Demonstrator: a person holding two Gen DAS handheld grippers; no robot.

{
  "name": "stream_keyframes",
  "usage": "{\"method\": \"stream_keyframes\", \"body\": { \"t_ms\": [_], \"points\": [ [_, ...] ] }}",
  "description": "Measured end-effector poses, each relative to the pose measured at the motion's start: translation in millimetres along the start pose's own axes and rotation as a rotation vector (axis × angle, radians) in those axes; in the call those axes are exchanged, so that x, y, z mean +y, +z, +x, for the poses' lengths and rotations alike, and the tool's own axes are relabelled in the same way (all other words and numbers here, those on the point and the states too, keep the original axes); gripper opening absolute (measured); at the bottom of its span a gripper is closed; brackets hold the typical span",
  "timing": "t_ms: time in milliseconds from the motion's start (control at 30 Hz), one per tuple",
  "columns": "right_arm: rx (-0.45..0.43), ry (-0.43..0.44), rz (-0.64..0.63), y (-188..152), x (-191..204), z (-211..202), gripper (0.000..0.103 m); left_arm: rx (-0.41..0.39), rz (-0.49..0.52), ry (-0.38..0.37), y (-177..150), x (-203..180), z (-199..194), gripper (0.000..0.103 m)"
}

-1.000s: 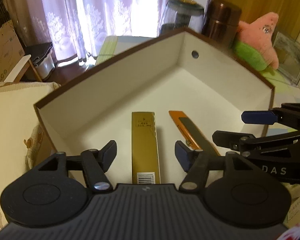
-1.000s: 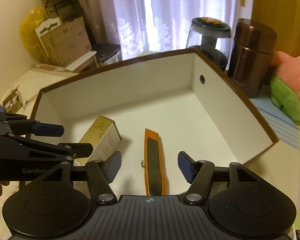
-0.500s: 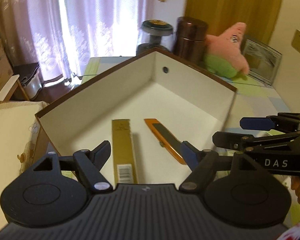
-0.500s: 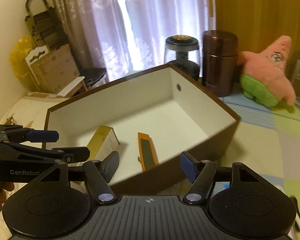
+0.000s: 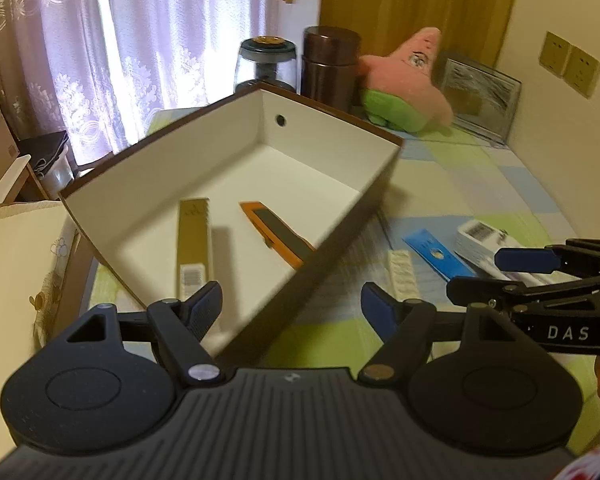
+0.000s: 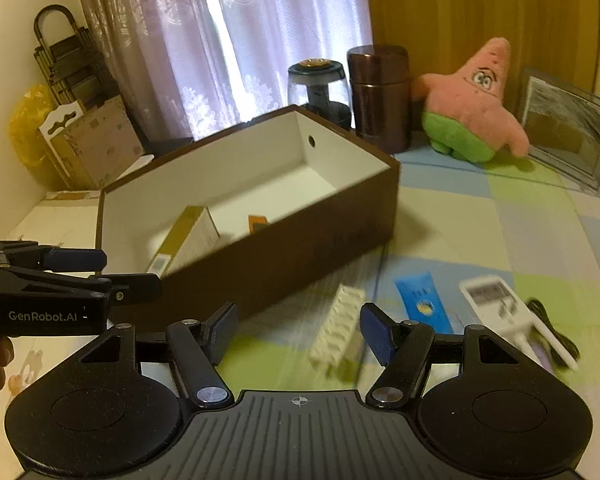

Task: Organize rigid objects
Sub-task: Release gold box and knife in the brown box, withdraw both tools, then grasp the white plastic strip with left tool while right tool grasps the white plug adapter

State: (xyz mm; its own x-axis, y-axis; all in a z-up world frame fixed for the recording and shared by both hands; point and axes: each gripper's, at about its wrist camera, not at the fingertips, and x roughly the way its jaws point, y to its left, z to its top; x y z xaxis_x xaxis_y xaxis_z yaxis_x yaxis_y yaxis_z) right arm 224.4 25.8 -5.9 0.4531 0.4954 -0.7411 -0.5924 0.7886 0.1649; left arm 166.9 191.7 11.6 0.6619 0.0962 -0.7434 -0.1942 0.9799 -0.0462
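A brown box (image 5: pixel 340 240) (image 6: pixel 300 248) with a white inside holds a long gold carton (image 5: pixel 194 240) (image 6: pixel 188 240) and an orange utility knife (image 5: pixel 276 234) (image 6: pixel 257 222). On the patchwork cloth to its right lie a white ridged block (image 5: pixel 400 276) (image 6: pixel 338 326), a blue packet (image 5: pixel 434 252) (image 6: pixel 422 298) and a white barcoded box (image 5: pixel 480 240) (image 6: pixel 496 300). My left gripper (image 5: pixel 292 310) is open above the box's near wall, holding nothing. My right gripper (image 6: pixel 298 330) is open just in front of the white block, also holding nothing.
Behind the box stand a glass jar (image 6: pixel 318 88), a brown canister (image 6: pixel 380 96), a pink star plush (image 6: pixel 476 108) and a framed picture (image 6: pixel 568 124). A black cable (image 6: pixel 552 332) lies by the barcoded box. Cardboard boxes (image 6: pixel 96 140) and curtains fill the left background.
Both grippers have pulled back and up out of the box and swung right, so the items on the cloth have come into view. The gold carton and knife stay in the box.
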Motion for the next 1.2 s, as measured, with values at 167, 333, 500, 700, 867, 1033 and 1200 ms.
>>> {"method": "stream_keyframes", "body": {
  "t_ms": [167, 333, 500, 700, 867, 1033, 1200],
  "points": [
    [0.019, -0.011, 0.023, -24, -14, -22, 0.064, 0.031, 0.027, -0.006, -16, -29, -4, 0.074],
    [0.034, -0.026, 0.053, -45, -27, -39, 0.064, 0.056, 0.063, -0.041, -29, -55, -5, 0.074],
    [0.043, -0.045, 0.089, -59, -41, -52, 0.065, 0.062, 0.093, -0.063, -34, -73, -5, 0.073],
    [0.049, -0.071, 0.122, -70, -52, -62, 0.064, 0.079, 0.110, -0.085, -39, -87, -1, 0.072],
    [0.061, -0.087, 0.143, -78, -60, -66, 0.064, 0.097, 0.128, -0.103, -43, -98, 4, 0.071],
    [0.067, -0.107, 0.160, -83, -68, -66, 0.065, 0.113, 0.136, -0.114, -45, -103, 11, 0.070],
    [0.062, -0.130, 0.173, -83, -77, -63, 0.064, 0.124, 0.144, -0.119, -45, -105, 18, 0.070]
  ]
}}
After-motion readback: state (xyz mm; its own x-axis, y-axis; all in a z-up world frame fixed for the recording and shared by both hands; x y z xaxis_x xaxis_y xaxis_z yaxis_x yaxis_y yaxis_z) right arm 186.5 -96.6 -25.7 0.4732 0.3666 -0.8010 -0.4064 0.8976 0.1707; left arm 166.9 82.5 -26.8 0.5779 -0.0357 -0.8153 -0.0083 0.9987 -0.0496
